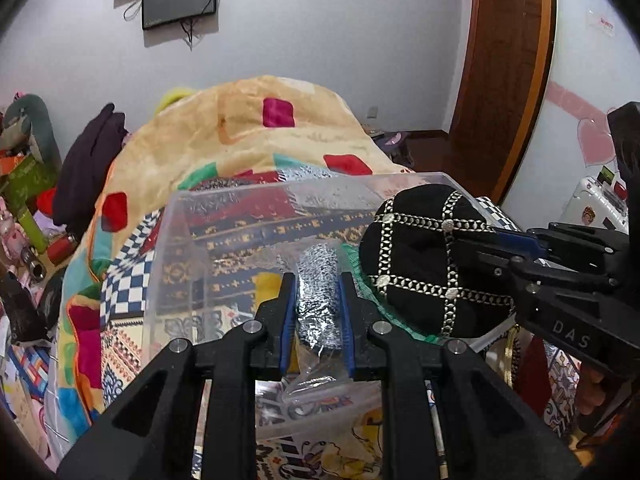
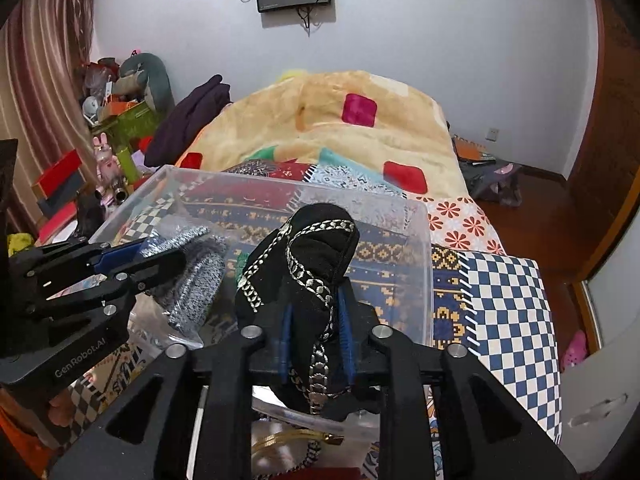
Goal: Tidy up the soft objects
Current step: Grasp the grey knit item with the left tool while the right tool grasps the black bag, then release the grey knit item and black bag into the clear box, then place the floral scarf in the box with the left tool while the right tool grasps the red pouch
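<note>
My left gripper point(image 1: 318, 288) is shut on a grey speckled knit item in a plastic wrapper point(image 1: 318, 300), held over the clear plastic bin point(image 1: 176, 240). It also shows in the right wrist view point(image 2: 196, 276), with the left gripper point(image 2: 160, 256) at the left. My right gripper point(image 2: 316, 304) is shut on a black cap with silver chain trim point(image 2: 308, 248), held above the bin point(image 2: 420, 264). In the left wrist view the cap point(image 1: 420, 264) sits at the right, with the right gripper point(image 1: 476, 244) pinching its edge.
The bin rests on a bed with patterned covers point(image 2: 508, 312) and a beige blanket point(image 1: 248, 136) heaped behind. Cluttered shelves with toys point(image 2: 116, 120) stand at the left. A wooden door point(image 1: 504, 80) and a white suitcase point(image 1: 592, 204) are at the right.
</note>
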`<control>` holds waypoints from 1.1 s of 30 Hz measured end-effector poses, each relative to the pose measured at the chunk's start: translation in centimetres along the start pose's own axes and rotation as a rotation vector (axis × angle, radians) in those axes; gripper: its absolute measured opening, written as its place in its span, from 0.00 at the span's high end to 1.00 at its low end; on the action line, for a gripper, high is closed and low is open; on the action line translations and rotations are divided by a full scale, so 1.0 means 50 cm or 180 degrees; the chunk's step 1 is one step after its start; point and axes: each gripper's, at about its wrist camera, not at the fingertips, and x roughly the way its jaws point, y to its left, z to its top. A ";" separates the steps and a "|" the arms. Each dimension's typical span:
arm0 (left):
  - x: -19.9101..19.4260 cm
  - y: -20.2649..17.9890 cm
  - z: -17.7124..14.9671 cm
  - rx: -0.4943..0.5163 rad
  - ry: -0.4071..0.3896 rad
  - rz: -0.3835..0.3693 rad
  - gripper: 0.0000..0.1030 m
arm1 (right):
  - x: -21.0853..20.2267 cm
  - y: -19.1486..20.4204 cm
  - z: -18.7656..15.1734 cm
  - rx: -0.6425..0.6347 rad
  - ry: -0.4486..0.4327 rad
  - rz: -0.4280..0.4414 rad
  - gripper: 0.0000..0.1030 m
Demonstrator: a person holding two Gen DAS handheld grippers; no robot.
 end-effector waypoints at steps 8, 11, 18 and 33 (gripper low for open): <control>-0.044 0.003 0.008 -0.0049 -0.0083 -0.0023 0.59 | -0.046 -0.015 0.012 0.0108 -0.0177 0.0013 0.47; -0.084 -0.001 0.015 -0.0014 -0.0218 -0.0019 0.49 | -0.076 -0.018 0.018 0.0116 -0.0283 0.0046 0.43; -0.171 -0.011 0.012 0.0016 -0.0470 -0.0018 0.26 | -0.155 -0.006 0.015 0.0036 -0.0533 0.0033 0.24; -0.193 -0.008 -0.128 -0.0031 -0.0113 -0.0082 0.09 | -0.165 0.000 -0.105 -0.0064 -0.0108 -0.0023 0.21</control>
